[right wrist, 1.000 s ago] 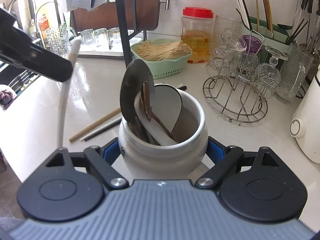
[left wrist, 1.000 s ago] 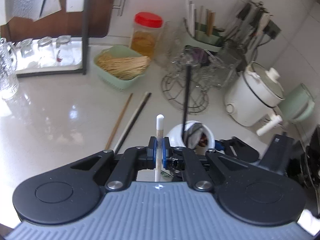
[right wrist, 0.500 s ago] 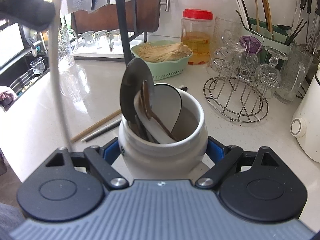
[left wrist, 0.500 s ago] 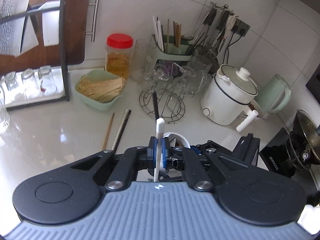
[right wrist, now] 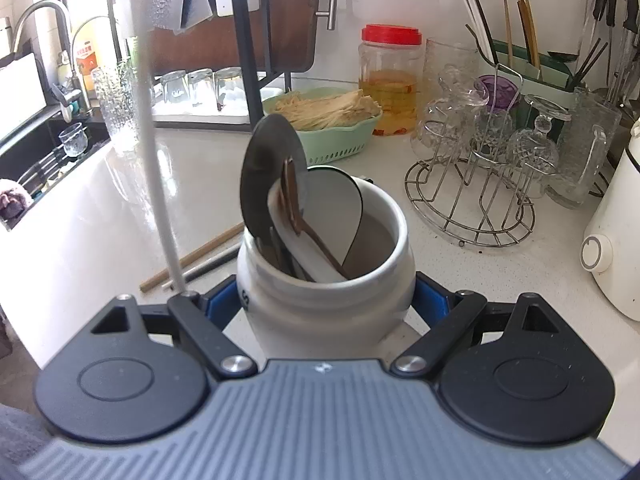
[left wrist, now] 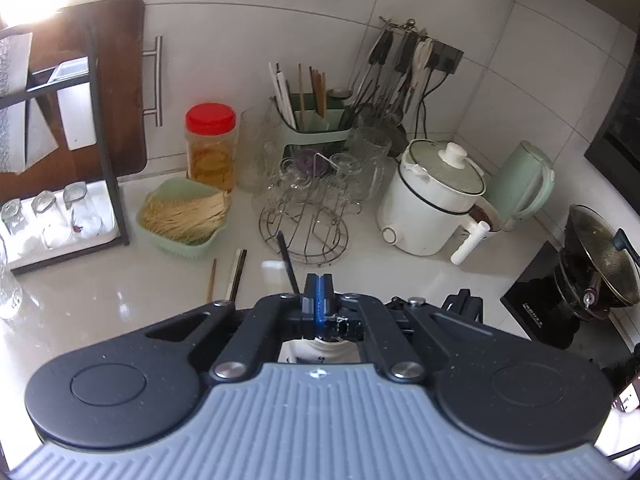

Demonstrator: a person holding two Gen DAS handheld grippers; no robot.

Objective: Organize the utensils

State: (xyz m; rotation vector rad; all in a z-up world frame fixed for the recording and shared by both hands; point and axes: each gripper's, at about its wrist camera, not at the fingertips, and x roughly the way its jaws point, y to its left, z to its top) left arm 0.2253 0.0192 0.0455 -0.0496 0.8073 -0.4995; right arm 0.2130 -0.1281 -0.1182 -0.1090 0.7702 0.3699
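L gripper (left wrist: 318, 300) clenched, pads together, nothing seen btwn them in its own view. R gripper (right wrist: 326, 300) grasping the white crock (right wrist: 396, 240) from both sides, crock upright on the counter (left wrist: 100, 300). Crock already holds a few flat turners/spatulas (right wrist: 268, 184). White chopstick (right wrist: 154, 168) shows in R view, near upright, just left of the crock and outside it; top end runs out of frame, so can't tell if anything holds it. Wooden chopstick (left wrist: 212, 280) + dark/white one (left wrist: 236, 276) lie loose on the counter beyond the crock. Est: partway done, approx 3 sticks left to go in.
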